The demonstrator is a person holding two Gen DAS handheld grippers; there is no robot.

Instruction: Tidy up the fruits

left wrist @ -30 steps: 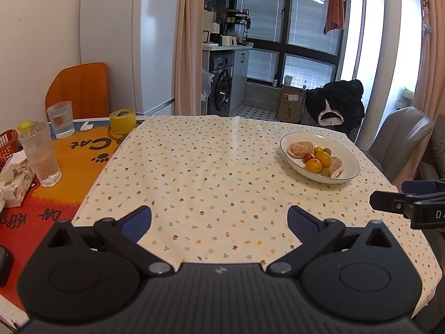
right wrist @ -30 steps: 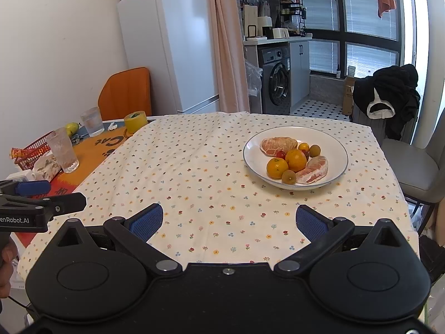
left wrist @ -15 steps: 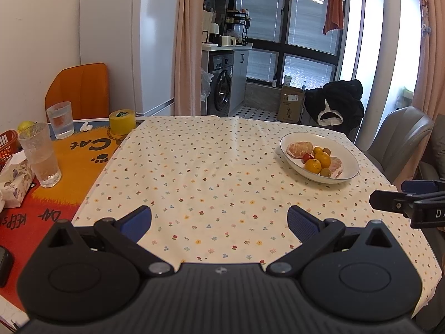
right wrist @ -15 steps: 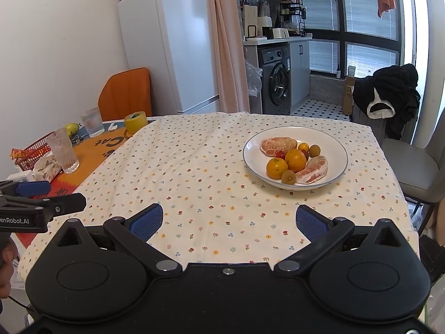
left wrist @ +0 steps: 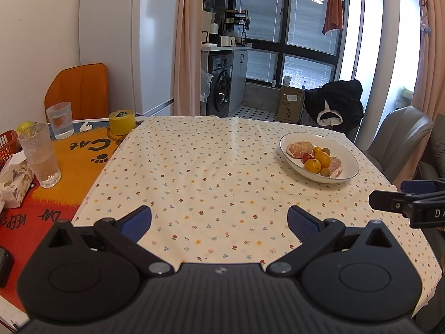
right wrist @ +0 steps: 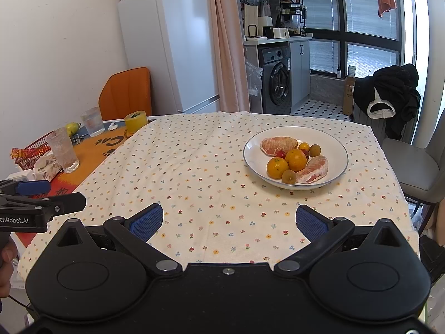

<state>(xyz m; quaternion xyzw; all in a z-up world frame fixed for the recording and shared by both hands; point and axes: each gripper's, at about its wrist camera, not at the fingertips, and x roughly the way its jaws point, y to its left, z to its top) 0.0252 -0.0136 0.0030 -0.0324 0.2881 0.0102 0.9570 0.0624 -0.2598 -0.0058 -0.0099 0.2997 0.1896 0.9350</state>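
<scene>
Both grippers, left gripper [left wrist: 219, 220] and right gripper [right wrist: 229, 220], hang spread wide with nothing in them above the near edge of the floral tablecloth [right wrist: 194, 172]. Further out on the right sits the white plate [right wrist: 333, 144] with all the fruit: two peeled pomelo chunks [right wrist: 278, 145], two oranges [right wrist: 296, 160], some small round ones. Nothing's really moved from a second ago.

"Cat" reads upside down on the orange mat [left wrist: 75, 150] beside the yellow tape roll [left wrist: 121, 122]. The left gripper [right wrist: 36, 197] bears "enRobot.AI", its first letters cut off by the frame edge.
</scene>
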